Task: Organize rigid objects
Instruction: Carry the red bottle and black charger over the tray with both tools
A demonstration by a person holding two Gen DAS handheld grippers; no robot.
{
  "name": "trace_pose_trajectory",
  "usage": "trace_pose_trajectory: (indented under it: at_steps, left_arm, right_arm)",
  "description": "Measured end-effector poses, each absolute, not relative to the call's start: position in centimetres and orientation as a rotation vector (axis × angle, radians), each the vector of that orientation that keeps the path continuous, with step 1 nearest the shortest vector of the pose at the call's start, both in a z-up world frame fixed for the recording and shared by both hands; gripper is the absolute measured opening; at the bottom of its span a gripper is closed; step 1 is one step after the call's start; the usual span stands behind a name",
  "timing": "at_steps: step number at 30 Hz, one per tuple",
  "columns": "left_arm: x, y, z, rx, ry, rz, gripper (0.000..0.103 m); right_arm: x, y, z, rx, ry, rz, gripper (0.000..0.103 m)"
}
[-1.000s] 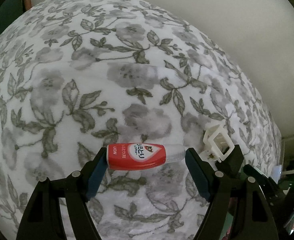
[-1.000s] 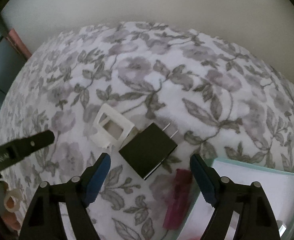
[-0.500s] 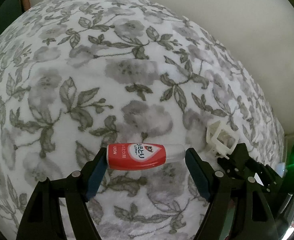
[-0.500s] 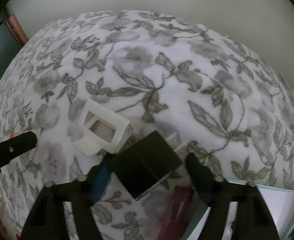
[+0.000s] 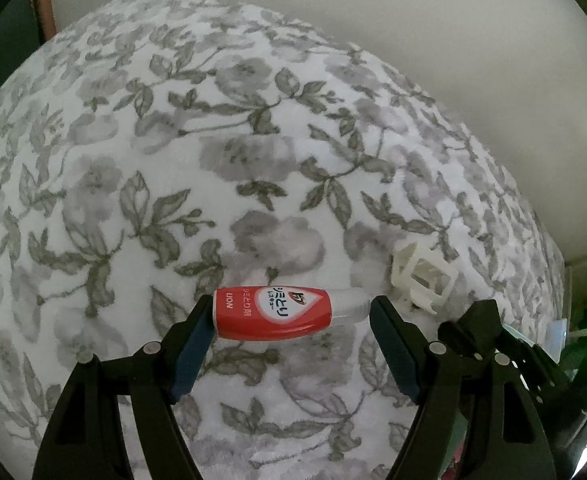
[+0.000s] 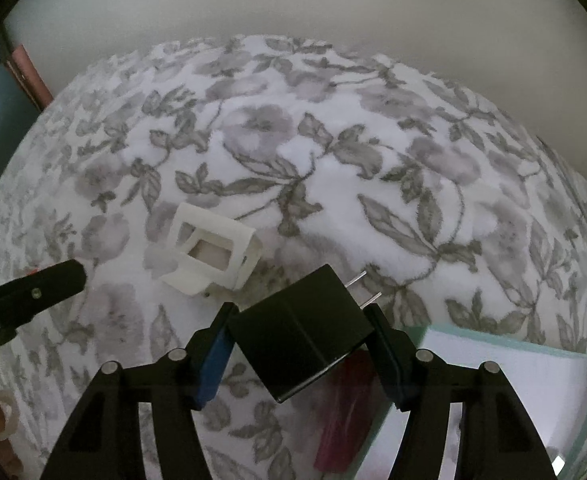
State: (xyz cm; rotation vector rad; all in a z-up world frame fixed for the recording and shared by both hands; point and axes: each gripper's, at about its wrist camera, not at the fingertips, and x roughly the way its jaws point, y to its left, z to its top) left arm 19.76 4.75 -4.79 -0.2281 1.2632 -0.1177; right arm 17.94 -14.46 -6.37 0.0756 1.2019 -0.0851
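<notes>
A floral blanket in grey and white filled both views, with a pale wall behind it at twelve o'clock. At four o'clock in the right wrist view lay a glass-edged tray, and a dark red object (too blurred to identify) sat beside it at six o'clock. The right gripper had its pads pressed on the corners of a black plug adapter, whose two prongs pointed toward two o'clock. At ten o'clock from the adapter, just apart, a white plastic frame rested on the blanket. The left gripper held a red bottle lengthwise, base against the left pad and clear cap against the right one, above the blanket.
</notes>
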Motion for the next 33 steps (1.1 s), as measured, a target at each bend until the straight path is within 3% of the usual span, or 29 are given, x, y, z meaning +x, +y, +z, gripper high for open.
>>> trace_pose_trajectory:
  at_steps: [14,33]
  left_arm:
    - [16.2,1.9,-0.1,-0.144,1.174,-0.184,0.079]
    - [7.8,-11.8,3.1,0.055,1.154,-0.539,0.079]
  right_arm:
    - [11.1,-16.6,-1.8,0.194,1.124,-0.149,0.066]
    - [-1.9,-28.2,-0.6,0.463,1.109,-0.482,0.066]
